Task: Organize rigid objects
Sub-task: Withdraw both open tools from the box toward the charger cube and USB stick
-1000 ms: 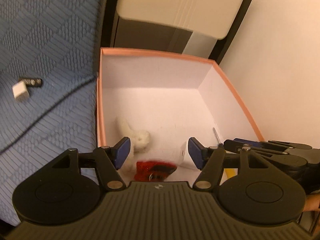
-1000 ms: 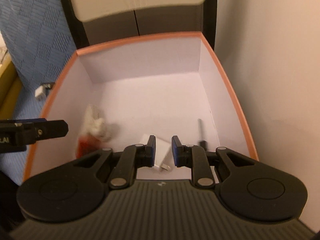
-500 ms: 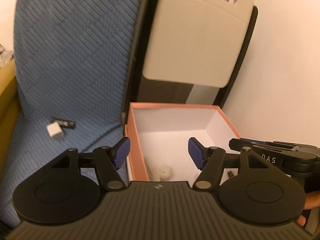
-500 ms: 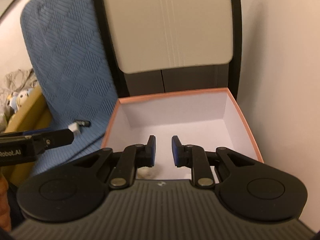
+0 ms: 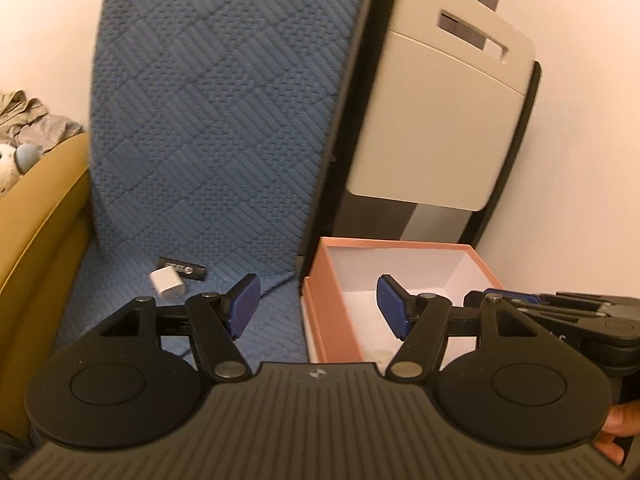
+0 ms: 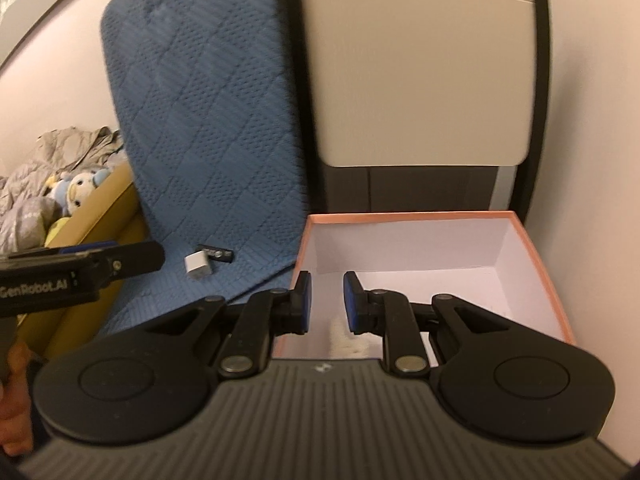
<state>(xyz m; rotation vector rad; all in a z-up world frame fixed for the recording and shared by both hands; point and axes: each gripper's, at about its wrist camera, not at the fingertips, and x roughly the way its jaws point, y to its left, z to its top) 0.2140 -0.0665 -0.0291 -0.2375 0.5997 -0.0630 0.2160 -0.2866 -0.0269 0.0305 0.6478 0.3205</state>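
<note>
A pink-rimmed cardboard box with a white inside stands on the floor by the wall; it also shows in the right wrist view. A white charger cube and a black stick-shaped item lie on the blue quilted cover, left of the box; both show in the right wrist view, cube and stick. My left gripper is open and empty above the box's left wall. My right gripper is empty, jaws a small gap apart, above the box's near left part. A pale object shows low in the box.
A blue quilted cover leans up behind the two items. A beige and black folded panel stands behind the box. A mustard-yellow edge with soft toys and cloth lies at the left. A white wall runs along the right.
Both grippers have drawn back and up out of the box. The box's contents have dropped almost out of sight, and the cover with the cube and stick has come into view.
</note>
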